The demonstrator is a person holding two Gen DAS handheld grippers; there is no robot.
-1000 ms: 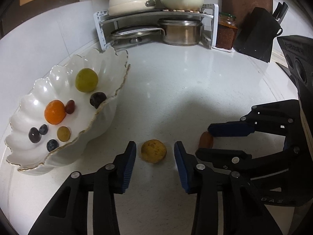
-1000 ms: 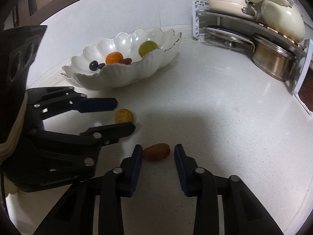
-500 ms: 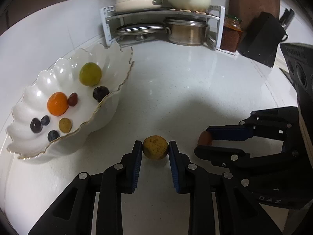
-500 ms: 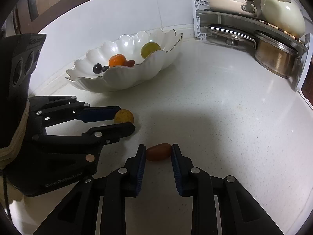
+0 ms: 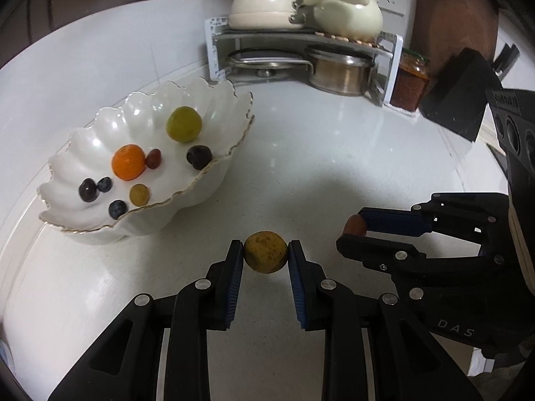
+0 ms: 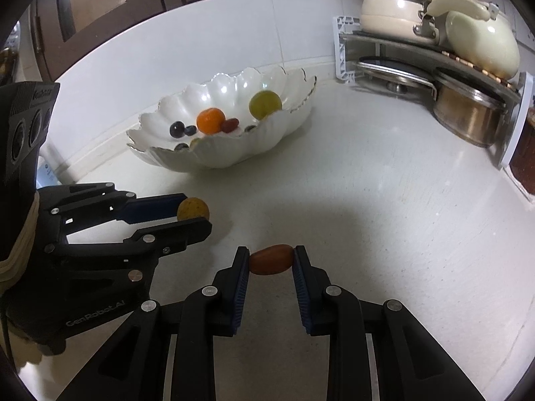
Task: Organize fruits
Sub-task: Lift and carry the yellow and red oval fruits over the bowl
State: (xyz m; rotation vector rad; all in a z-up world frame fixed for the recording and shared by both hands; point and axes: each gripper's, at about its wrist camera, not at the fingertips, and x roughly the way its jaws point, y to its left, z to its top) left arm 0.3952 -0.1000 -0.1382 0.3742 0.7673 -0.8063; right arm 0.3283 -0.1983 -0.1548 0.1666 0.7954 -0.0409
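My left gripper point(image 5: 265, 256) is shut on a round yellow-brown fruit point(image 5: 265, 251), held a little above the white counter. In the right wrist view that fruit point(image 6: 193, 209) shows between the left gripper's fingers. My right gripper point(image 6: 271, 260) is shut on an oval reddish-brown fruit point(image 6: 270, 259) just over the counter; the left wrist view shows its tip point(image 5: 355, 225). A white scalloped bowl point(image 5: 83, 140) at the left holds an orange fruit point(image 5: 128, 162), a green one point(image 5: 184, 124), and several small dark and red ones.
A corner rack point(image 5: 220, 45) with cream pots, lids and a steel pan point(image 5: 339, 72) stands at the back. A jar of red preserve point(image 5: 409, 82) and a black knife block point(image 5: 458, 100) sit to its right. A white counter point(image 5: 317, 153) stretches between bowl and rack.
Both grippers closed on their fruits, the left on the yellow-brown one, the right on the reddish one. The left then lifted its fruit slightly; the right has stayed almost still.
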